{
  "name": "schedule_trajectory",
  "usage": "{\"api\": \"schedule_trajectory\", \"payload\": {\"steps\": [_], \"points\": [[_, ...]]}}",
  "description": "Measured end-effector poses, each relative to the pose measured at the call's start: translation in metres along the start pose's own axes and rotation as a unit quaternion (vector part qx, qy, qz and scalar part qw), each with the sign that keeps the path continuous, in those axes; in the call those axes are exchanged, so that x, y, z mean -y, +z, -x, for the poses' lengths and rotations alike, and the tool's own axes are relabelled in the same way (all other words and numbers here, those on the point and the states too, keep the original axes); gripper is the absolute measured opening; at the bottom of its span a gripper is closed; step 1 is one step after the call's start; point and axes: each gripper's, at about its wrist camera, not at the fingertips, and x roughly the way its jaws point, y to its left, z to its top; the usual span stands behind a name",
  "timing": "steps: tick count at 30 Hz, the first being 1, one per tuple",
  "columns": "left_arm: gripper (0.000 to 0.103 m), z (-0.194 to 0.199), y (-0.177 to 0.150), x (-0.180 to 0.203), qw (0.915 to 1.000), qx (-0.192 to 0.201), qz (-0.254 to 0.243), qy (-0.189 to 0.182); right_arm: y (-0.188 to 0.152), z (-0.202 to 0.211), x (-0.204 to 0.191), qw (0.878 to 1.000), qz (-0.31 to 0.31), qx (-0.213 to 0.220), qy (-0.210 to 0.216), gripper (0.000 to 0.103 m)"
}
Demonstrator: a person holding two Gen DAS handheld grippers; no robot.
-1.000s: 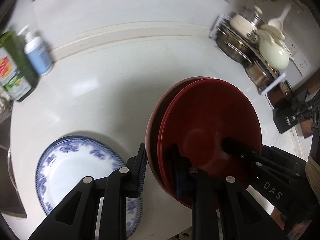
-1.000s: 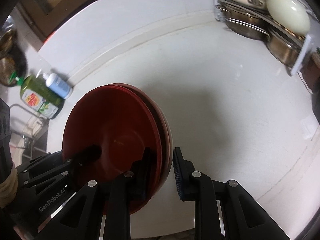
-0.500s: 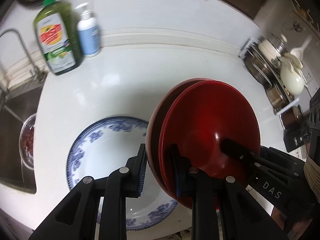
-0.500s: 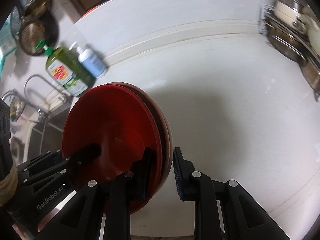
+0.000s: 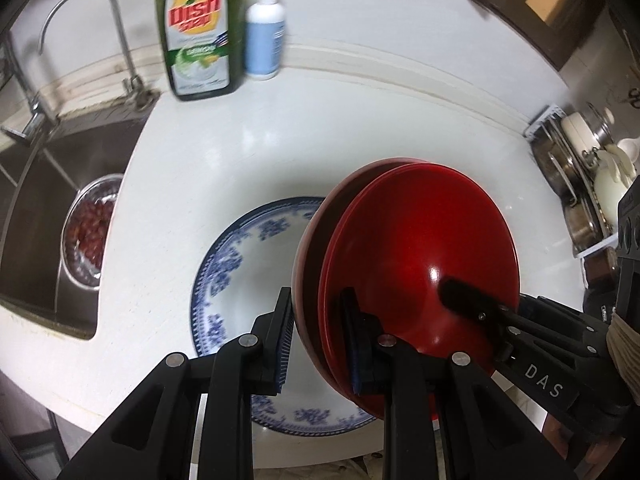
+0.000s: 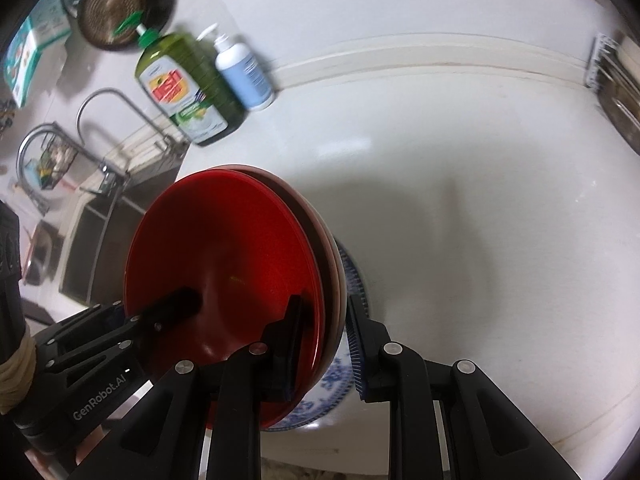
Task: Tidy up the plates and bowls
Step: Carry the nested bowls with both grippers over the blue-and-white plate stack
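A stack of nested red dishes (image 5: 408,264) hangs tilted above the white counter, held from both sides. My left gripper (image 5: 316,320) is shut on its rim, one pad inside the top dish and one under the stack. My right gripper (image 6: 325,320) is shut on the opposite rim of the red stack (image 6: 224,264) in the same way. The other gripper's finger shows inside the dish in each view. A blue-and-white plate (image 5: 248,272) lies on the counter directly below the stack; part of this blue-and-white plate (image 6: 332,384) shows in the right wrist view too.
A green dish soap bottle (image 5: 198,28) and a white pump bottle (image 5: 264,32) stand at the back wall. The steel sink (image 5: 40,184) with a faucet (image 5: 80,20) and a colander of red food (image 5: 90,228) is on the left. A rack of pots (image 5: 580,184) stands at the right.
Both grippers have carried the red stack leftward along the counter and rolled. The blue-and-white plate has come under the stack, and the sink and bottles have swung into view.
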Motion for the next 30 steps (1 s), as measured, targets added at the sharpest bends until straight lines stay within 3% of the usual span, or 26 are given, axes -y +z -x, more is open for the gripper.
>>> {"api": "schedule_trajectory", "payload": {"steps": [15, 30], "points": [[0.023, -0.023, -0.009, -0.028, 0.9987, -0.037, 0.035, 0.009, -0.008, -0.036, -0.022, 0.998, 0.019, -0.066, 0.007, 0.023], [0.023, -0.045, -0.008, -0.039, 0.9961, -0.070, 0.053, -0.008, -0.009, -0.056, -0.023, 0.993, 0.016, -0.114, -0.004, 0.024]]}}
